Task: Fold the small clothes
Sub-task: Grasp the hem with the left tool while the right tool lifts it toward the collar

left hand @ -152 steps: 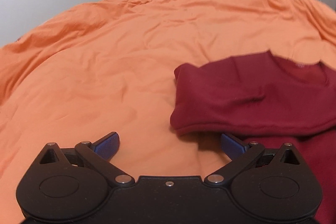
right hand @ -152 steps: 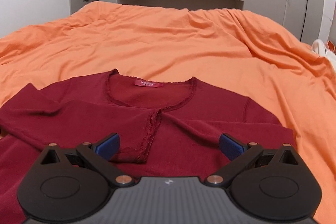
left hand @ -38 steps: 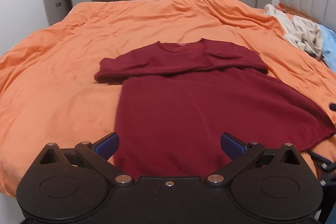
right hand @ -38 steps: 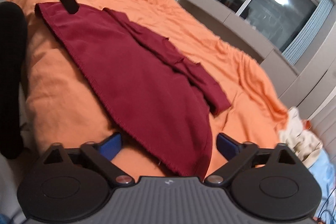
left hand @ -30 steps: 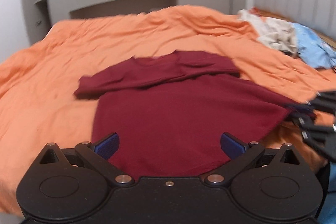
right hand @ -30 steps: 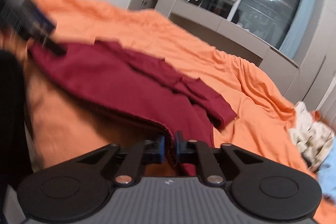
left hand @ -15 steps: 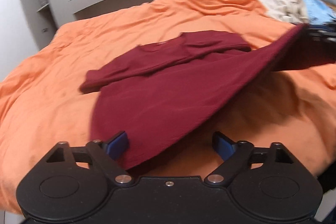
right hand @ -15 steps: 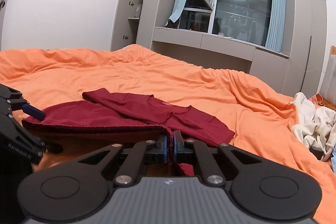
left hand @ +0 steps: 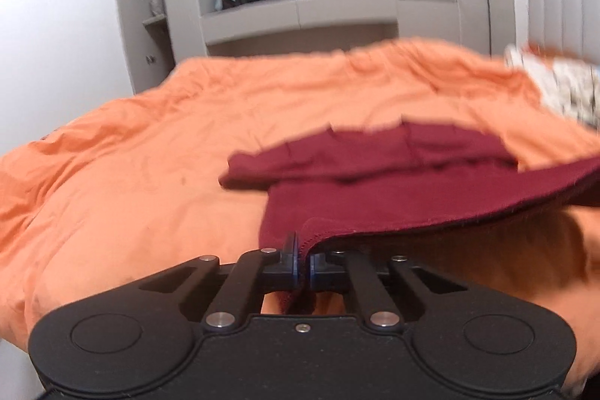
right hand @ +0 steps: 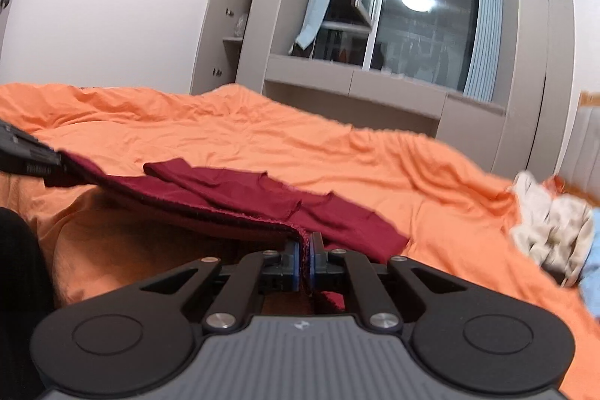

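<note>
Orange-quilted bed (right hand: 337,145); dark red knit top (left hand: 375,190) on it, sleeves already folded in. Left gripper (left hand: 302,265) and right gripper (right hand: 306,263) each pinch a hem corner, lifted. Bottom-to-collar fold remains.

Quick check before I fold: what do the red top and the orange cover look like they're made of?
Red top: seems a soft matte knit, perhaps cotton jersey. It drapes limply between the left gripper and right gripper, and its hem shows a small stitched, slightly fuzzy edge.
Orange cover: looks like thin woven fabric, matte, with fine sharp creases. Exact fibre cannot be told.
</note>
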A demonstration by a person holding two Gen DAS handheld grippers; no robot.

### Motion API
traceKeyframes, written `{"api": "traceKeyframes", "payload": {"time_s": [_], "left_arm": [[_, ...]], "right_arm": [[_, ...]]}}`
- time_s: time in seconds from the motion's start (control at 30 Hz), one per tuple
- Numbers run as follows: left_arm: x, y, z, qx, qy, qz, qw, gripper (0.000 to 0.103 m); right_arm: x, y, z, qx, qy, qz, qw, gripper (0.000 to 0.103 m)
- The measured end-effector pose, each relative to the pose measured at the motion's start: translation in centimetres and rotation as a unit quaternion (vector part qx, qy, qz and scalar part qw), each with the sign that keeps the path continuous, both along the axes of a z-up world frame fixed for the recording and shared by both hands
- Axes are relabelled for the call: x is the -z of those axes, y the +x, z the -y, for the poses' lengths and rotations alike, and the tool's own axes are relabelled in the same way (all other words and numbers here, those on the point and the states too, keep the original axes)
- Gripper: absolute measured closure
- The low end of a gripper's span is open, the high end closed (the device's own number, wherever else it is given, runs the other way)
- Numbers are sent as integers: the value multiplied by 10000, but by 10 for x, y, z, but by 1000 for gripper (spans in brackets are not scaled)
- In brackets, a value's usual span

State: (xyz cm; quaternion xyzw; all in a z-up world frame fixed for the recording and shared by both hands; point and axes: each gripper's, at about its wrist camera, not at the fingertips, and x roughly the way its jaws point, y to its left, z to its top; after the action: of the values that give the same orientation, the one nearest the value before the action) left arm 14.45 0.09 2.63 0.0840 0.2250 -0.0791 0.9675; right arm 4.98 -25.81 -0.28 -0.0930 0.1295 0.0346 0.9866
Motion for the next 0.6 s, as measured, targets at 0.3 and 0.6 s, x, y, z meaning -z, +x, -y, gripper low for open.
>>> {"api": "traceKeyframes", "payload": {"time_s": [0.3,0.6], "left_arm": [[-56,-43,-6,118,-471,1191,9917,99],[-103,-74,-7,273,-396,1473,9879,99]], "right_arm": [[-34,-46,-11,274,-334,1215,9917,98],[-65,-79,-1,-122,-204,1378,9902,98]]}}
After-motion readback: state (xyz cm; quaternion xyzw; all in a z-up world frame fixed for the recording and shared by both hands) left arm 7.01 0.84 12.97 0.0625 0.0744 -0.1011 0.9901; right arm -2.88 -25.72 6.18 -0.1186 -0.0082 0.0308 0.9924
